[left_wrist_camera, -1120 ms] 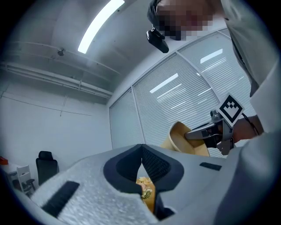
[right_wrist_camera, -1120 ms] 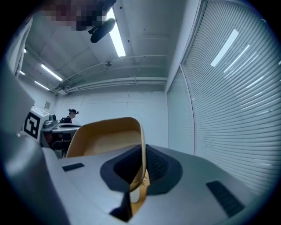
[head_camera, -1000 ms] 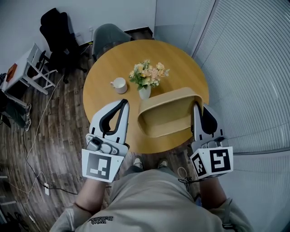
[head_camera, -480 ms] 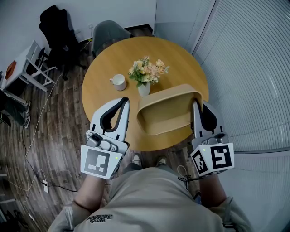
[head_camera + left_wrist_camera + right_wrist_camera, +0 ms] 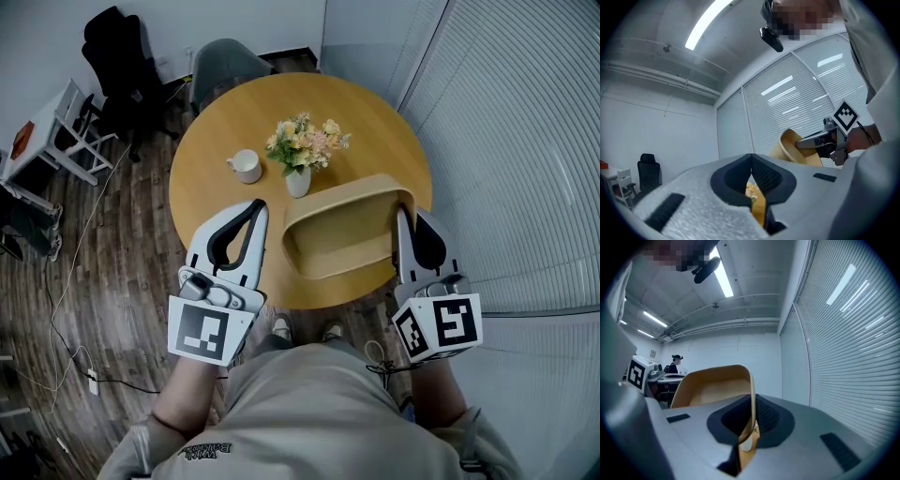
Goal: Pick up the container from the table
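The right claw [image 5: 404,218] is pinching the container [image 5: 342,234] by its thin right-hand wall, the jaws nearly together with only the wooden rim between them. Gripping an upright wall is giving it a firm hold on a wide, open-topped bin it could not span. The container is hanging over the near part of the table [image 5: 375,112]. It is probably riding clear of the tabletop, though the steep head view is not showing any gap beneath it. The left claw [image 5: 255,212] is sitting just beside the container's left end, apart from it, its jaws pressed together on nothing, likely standing by to steady the load. The cup [image 5: 246,166] and the vase of flowers [image 5: 300,159] are standing farther back on the table.
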Demonstrator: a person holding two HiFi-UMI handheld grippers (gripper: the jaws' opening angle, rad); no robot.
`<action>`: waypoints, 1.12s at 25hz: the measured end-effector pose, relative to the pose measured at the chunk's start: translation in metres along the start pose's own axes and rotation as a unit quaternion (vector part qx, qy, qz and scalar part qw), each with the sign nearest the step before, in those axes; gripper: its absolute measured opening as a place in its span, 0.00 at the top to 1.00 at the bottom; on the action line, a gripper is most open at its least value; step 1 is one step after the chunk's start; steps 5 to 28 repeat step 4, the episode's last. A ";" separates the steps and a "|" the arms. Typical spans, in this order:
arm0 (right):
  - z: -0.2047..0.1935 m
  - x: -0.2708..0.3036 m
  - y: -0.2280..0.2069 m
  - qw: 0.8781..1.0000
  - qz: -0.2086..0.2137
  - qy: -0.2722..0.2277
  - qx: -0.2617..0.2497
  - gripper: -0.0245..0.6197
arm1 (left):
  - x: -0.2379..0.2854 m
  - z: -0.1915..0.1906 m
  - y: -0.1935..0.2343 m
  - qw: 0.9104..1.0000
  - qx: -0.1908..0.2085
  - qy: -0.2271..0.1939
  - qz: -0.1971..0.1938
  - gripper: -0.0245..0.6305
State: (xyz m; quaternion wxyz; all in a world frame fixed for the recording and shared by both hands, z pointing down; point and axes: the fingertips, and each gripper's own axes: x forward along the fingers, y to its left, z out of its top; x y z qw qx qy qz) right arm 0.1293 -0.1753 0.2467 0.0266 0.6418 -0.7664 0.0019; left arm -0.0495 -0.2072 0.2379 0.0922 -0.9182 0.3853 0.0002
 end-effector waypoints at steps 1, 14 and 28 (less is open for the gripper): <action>0.000 -0.001 0.000 1.000 0.000 0.000 0.000 0.91 | -0.001 0.001 -0.001 1.000 -0.001 -0.002 -0.001 0.93; -0.001 -0.001 0.002 1.000 0.000 0.001 0.000 0.91 | -0.002 0.000 -0.002 1.000 -0.001 -0.005 -0.005 0.93; -0.001 -0.001 0.002 1.000 0.000 0.001 0.000 0.91 | -0.002 0.000 -0.002 1.000 -0.001 -0.005 -0.005 0.93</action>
